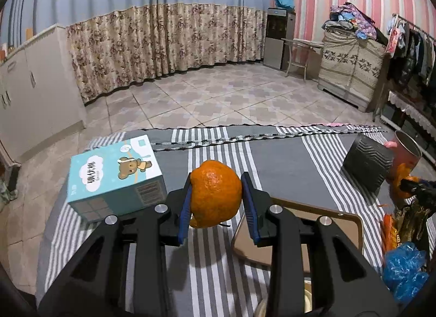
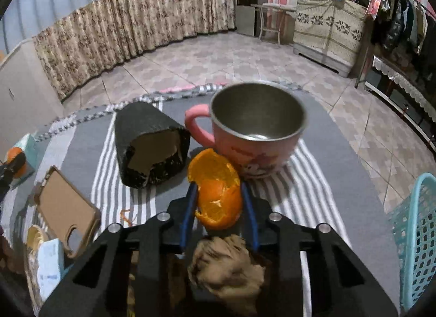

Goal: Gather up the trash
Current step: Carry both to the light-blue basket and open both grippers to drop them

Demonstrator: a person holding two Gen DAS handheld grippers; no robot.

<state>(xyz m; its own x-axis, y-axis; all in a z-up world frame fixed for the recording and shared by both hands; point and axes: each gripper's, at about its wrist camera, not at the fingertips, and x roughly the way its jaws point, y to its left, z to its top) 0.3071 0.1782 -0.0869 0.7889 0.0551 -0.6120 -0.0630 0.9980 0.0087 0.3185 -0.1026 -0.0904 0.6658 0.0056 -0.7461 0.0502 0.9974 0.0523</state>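
My left gripper (image 1: pixel 215 194) is shut on a piece of orange peel (image 1: pixel 215 194) and holds it above the striped tablecloth (image 1: pixel 286 158). My right gripper (image 2: pixel 218 202) is shut on another orange peel (image 2: pixel 218 194), curled and open side up, just in front of the pink cup (image 2: pixel 256 128). The right gripper with its peel also shows in the left wrist view (image 1: pixel 406 183) at the far right. A crumpled brown paper wad (image 2: pixel 226 265) lies below the right gripper.
A teal tissue box (image 1: pixel 114 178) stands left on the table. A black torn carton (image 2: pixel 150 142) lies beside the cup. A brown phone case (image 2: pixel 65 205), a blue plastic bag (image 1: pixel 403 268) and snack wrappers (image 1: pixel 403 224) lie nearby. A teal basket (image 2: pixel 414 235) stands right.
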